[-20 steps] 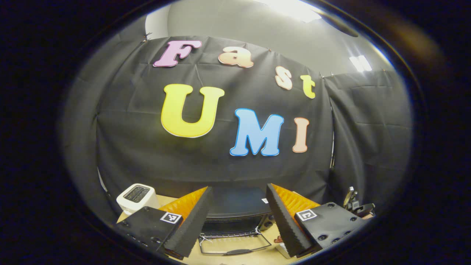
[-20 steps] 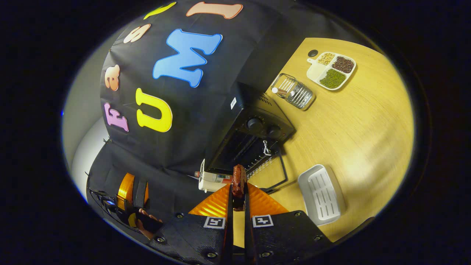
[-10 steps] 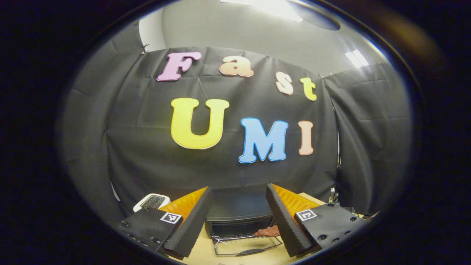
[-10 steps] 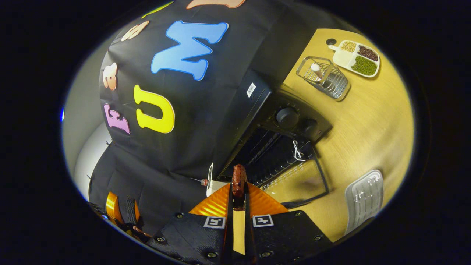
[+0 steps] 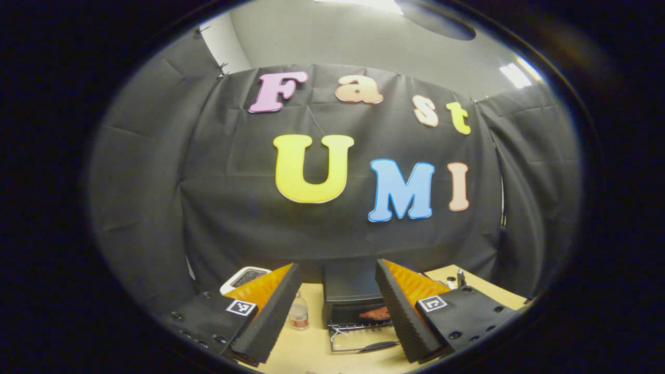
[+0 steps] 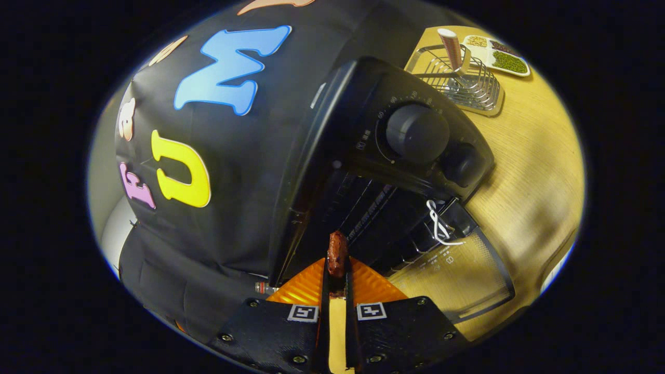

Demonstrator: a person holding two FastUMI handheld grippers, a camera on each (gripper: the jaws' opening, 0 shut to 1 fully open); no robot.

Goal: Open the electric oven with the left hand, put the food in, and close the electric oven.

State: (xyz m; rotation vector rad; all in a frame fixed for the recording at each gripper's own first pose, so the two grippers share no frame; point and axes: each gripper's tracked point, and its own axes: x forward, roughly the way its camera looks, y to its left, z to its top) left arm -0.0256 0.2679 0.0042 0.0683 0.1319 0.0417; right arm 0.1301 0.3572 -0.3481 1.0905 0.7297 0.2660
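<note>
Presently, in the left gripper view, a white two-slot toaster [image 5: 243,276] sits at the far left of the pale wooden worktop [image 5: 311,345]. Just right of it stands a small clear plastic bottle [image 5: 298,317]. The left tool [image 5: 336,311] is raised well back from the worktop, its fingers spread wide apart and holding nothing. Between those fingers, farther off, stands the black electric oven [image 5: 353,296], its glass door [image 5: 361,343] folded down flat onto the worktop. A reddish-brown piece of food [image 5: 375,314] shows at the oven mouth.

In the right gripper view, the oven [image 6: 374,171] is close and tilted, its cavity open, with a large round grey knob [image 6: 417,133] and a smaller dark knob [image 6: 461,163] on the control panel. The right tool [image 6: 336,265] is clamped together on the reddish-brown food [image 6: 337,253], which stands up between the fingers at the threshold of the cavity. The lowered door [image 6: 457,275] lies right of the tool, a white cord [image 6: 439,226] tied at its hinge. Beyond the oven stand a wire rack [image 6: 460,78] and a white divided tray of beans [image 6: 496,54].
</note>
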